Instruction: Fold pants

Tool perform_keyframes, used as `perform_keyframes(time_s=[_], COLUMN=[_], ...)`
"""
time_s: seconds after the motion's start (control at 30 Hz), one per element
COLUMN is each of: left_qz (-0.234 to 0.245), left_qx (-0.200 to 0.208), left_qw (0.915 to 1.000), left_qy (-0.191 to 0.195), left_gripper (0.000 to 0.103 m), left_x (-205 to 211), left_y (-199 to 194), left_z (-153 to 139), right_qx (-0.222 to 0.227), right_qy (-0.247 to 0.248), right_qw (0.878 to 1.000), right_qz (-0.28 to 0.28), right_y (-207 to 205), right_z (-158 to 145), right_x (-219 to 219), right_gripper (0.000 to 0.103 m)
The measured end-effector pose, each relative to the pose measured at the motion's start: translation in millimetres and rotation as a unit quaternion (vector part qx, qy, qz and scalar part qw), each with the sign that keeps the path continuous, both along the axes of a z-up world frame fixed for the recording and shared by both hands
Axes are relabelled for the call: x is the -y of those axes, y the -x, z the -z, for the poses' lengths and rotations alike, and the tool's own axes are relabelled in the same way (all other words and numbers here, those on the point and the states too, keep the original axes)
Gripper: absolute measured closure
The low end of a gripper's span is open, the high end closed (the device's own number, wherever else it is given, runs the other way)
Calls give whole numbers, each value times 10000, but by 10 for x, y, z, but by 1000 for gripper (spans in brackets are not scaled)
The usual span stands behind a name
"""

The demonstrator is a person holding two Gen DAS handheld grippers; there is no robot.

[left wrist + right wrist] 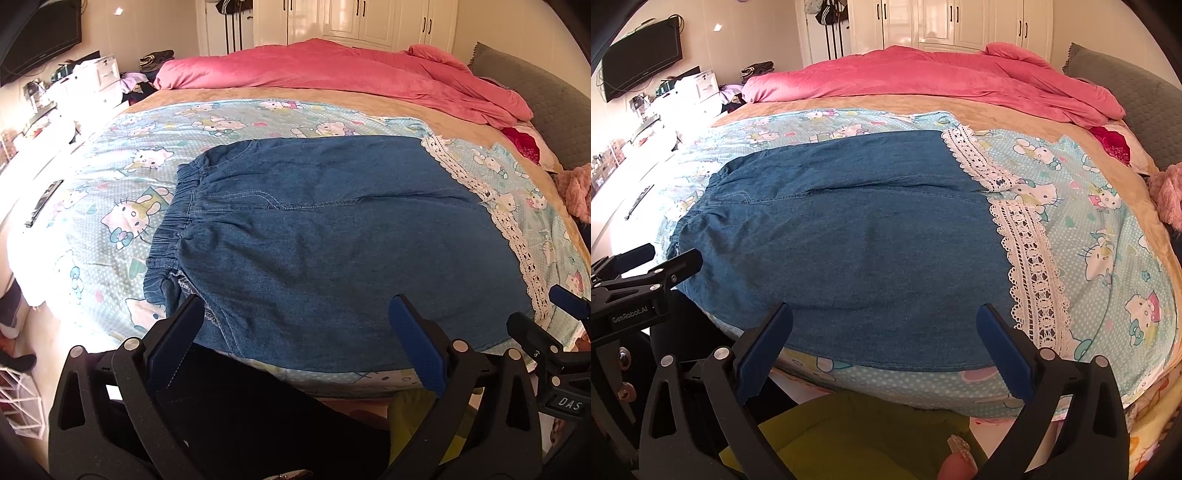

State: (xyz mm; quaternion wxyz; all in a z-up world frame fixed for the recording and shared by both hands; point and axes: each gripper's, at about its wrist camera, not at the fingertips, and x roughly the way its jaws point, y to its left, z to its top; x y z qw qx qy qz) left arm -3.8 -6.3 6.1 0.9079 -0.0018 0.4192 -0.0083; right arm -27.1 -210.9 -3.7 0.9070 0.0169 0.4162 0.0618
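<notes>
— While both grippers are hovering off the near edge of the bed, where are the pants sitting?

— I'm looking at the pants lying flat across the cartoon-cat sheet, elastic waistband to my left, white lace hems to my right. I'm holding my left gripper with its jaws spread wide and nothing in them; my right gripper is gaping the same way, also holding nothing.

— What are you worrying about?

— I'm thinking a pinch could catch the sheet along with the denim and drag it up, since the two are lying pressed together. I'm also guessing the lace could snag on a fingertip, and uneven lifting by the two sides might skew the fold.

— Any writing showing?

— I'm reading "GenRobot.AI" on my left gripper's body from the right view, and "DAS" on the right one from the left view.
</notes>
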Motion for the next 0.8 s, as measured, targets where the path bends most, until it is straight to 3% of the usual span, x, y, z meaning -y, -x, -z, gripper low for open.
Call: perform_keyframes(time_s=[0.8], left_qz=[-49], left_qx=[-119], left_qw=[9999], left_qy=[47], left_gripper=[9], left_x=[-74], left_y=[-67], left_z=[86], right_qx=[-75], right_qy=[75], right_qw=[9999], right_qz=[-52], right_y=[-68], right_z=[44], right_x=[-59], right_gripper=[4])
